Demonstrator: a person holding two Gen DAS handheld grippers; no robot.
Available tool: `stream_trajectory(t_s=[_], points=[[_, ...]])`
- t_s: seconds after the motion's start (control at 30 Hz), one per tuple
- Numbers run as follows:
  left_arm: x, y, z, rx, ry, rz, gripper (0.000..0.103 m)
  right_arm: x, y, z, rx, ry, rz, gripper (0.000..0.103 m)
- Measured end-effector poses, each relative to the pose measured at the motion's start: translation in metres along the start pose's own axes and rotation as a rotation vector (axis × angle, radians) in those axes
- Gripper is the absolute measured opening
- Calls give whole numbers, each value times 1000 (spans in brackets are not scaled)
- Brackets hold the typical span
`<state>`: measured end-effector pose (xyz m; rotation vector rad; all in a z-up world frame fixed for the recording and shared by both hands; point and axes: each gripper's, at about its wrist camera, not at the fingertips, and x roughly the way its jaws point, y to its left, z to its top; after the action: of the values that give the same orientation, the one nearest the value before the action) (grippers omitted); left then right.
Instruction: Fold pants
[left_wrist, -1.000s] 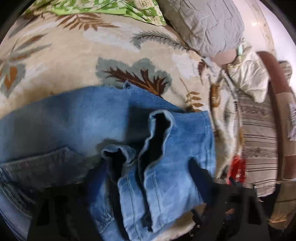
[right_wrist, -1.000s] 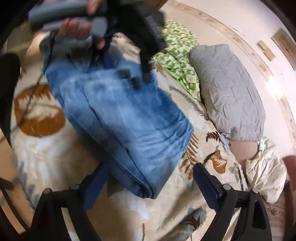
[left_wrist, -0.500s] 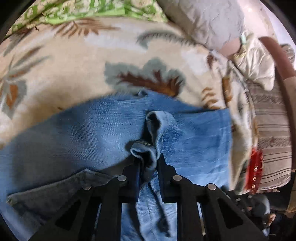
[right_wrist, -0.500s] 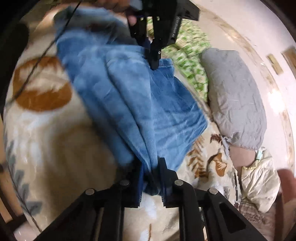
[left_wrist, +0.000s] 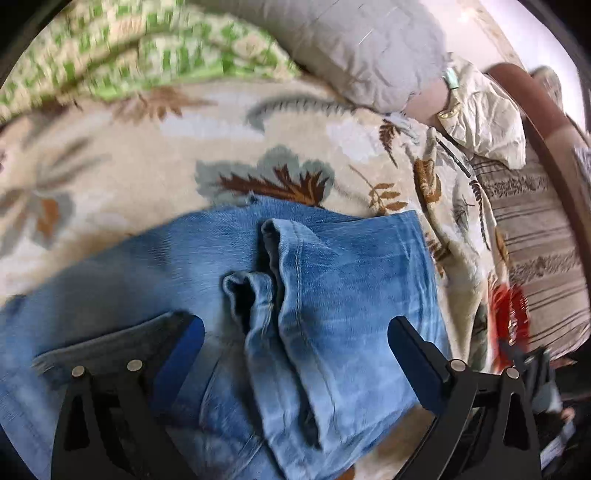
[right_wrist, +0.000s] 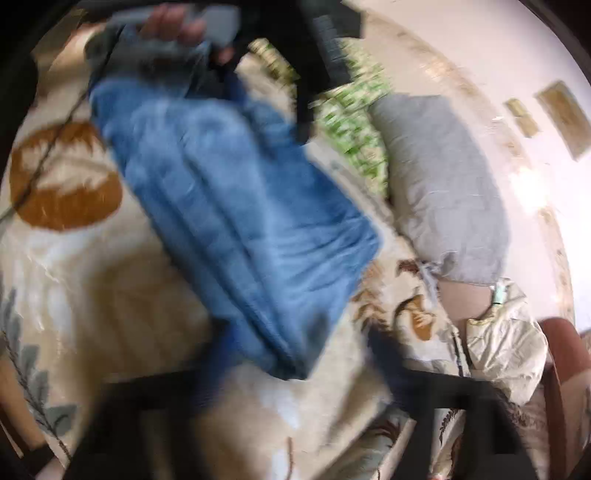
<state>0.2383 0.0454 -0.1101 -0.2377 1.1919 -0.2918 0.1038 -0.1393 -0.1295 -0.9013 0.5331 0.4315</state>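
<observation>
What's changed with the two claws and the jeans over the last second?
Both claws clamped on the jeans half a second ago and have just been opening. The left claw let go of the bunched hems; the right claw released the folded end, nothing pinched now. The jeans stay folded on the leaf-print blanket, pillow unmoved.

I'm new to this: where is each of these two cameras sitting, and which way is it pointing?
Left wrist view: rides on the left gripper, looking steeply down at the folded blue denim jeans; its own black fingers spread apart.
Right wrist view: rides on the right gripper, facing across the floral bedspread along the jeans; blurred fingers wide, and a hand holds the left gripper beyond.
Shared: jeans, grey quilted pillow, green patterned cloth.
</observation>
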Motion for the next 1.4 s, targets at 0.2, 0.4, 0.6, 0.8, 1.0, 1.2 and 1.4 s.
stream_trajectory(t_s=[0.2,0.4,0.6,0.8,1.0,1.2,1.4], points=[[-55,-4,-22,40,-203,123,103,-19,-26,7,154,13,-14,93],[-94,0,-50,10,-390,329,103,-34,-42,25,268,52,-31,93],[-112,13,-88,-36,-500,486,103,-45,-50,41,356,73,-47,93],[-119,39,-130,-146,-550,497,103,-42,-49,70,349,60,-4,93],[-120,74,-168,-284,-591,430,103,-38,-31,131,232,-14,21,93],[-122,100,-196,-355,-632,368,103,-38,-12,193,137,-73,26,93],[-116,114,-213,-431,-668,307,103,-38,3,241,49,-104,34,93]])
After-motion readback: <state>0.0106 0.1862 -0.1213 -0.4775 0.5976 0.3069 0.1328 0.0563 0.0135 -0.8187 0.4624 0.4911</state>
